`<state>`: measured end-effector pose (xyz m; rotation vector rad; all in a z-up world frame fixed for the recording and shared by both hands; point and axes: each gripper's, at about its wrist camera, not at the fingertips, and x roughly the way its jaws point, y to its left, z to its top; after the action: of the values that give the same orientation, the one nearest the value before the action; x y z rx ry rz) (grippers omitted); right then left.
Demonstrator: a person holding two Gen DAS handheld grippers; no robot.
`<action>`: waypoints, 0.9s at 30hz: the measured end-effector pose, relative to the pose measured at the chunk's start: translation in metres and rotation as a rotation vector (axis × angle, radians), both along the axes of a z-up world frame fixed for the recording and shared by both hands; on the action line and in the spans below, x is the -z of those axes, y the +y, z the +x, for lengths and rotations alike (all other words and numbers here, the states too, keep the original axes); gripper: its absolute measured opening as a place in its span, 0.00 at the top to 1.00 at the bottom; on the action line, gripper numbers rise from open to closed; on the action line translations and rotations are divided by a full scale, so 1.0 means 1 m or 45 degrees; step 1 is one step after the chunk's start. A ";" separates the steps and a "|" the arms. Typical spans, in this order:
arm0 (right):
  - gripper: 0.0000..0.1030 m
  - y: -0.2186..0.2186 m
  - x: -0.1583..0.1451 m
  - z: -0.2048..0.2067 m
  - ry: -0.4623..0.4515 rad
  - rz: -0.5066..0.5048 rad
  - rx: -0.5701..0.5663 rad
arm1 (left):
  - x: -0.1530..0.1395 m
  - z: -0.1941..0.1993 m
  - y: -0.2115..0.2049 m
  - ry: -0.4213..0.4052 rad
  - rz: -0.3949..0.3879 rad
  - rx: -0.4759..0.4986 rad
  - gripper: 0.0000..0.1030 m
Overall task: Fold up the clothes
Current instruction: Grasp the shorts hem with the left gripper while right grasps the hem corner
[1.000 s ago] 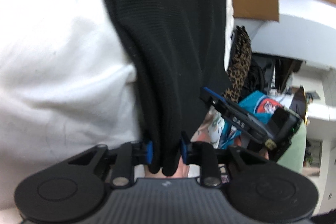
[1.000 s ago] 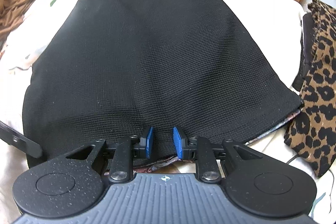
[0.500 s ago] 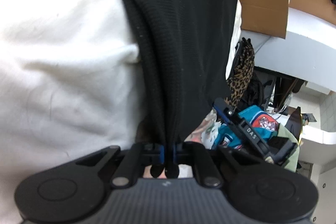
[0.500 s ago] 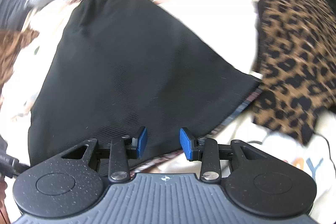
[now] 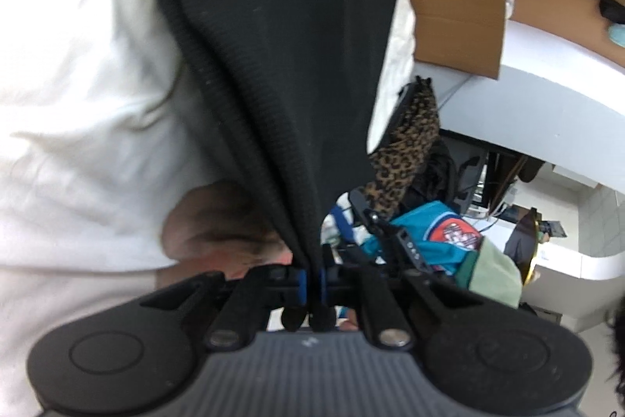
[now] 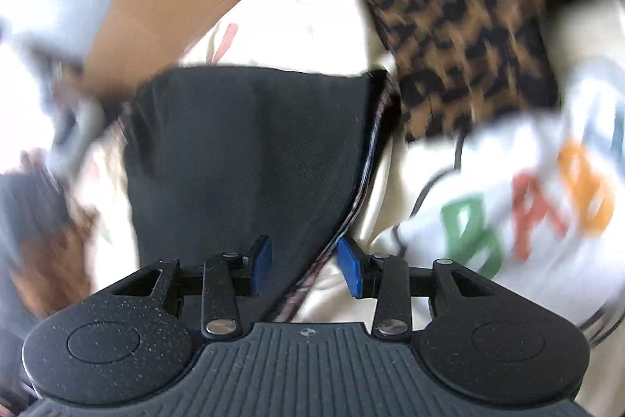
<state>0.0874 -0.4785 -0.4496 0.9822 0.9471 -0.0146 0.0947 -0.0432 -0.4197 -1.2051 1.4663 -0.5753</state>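
Left gripper (image 5: pixel 311 285) is clenched on a bunched edge of the black garment (image 5: pixel 297 38), which is lifted off the white sheet (image 5: pixel 78 96). Right gripper (image 6: pixel 304 265) is opening, with the garment's right hem seen between its pads, unpinched, near the leopard-print cloth (image 6: pixel 461 6).
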 end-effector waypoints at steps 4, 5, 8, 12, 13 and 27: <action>0.54 0.001 0.021 0.005 -0.014 0.183 0.071 | -0.018 0.008 0.001 0.008 -0.001 -0.024 0.94; 0.54 0.001 0.022 0.004 -0.017 0.206 0.072 | -0.022 0.009 0.001 0.003 0.002 -0.023 0.94; 0.49 -0.001 0.020 -0.005 -0.015 0.279 0.083 | -0.030 0.013 0.001 0.003 0.021 -0.015 0.94; 0.35 -0.002 0.015 -0.025 -0.064 0.361 0.156 | -0.039 0.016 -0.001 0.008 0.051 -0.006 0.94; 0.35 -0.004 0.016 -0.025 -0.071 0.376 0.179 | -0.041 0.016 -0.001 0.011 0.060 -0.003 0.94; 0.70 0.009 0.036 -0.022 -0.109 0.324 0.345 | -0.059 0.016 0.017 0.031 0.165 0.057 0.94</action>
<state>0.0652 -0.4696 -0.4858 1.3314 0.7430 -0.0804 0.1111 -0.0265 -0.3611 -1.0841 1.5306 -0.4889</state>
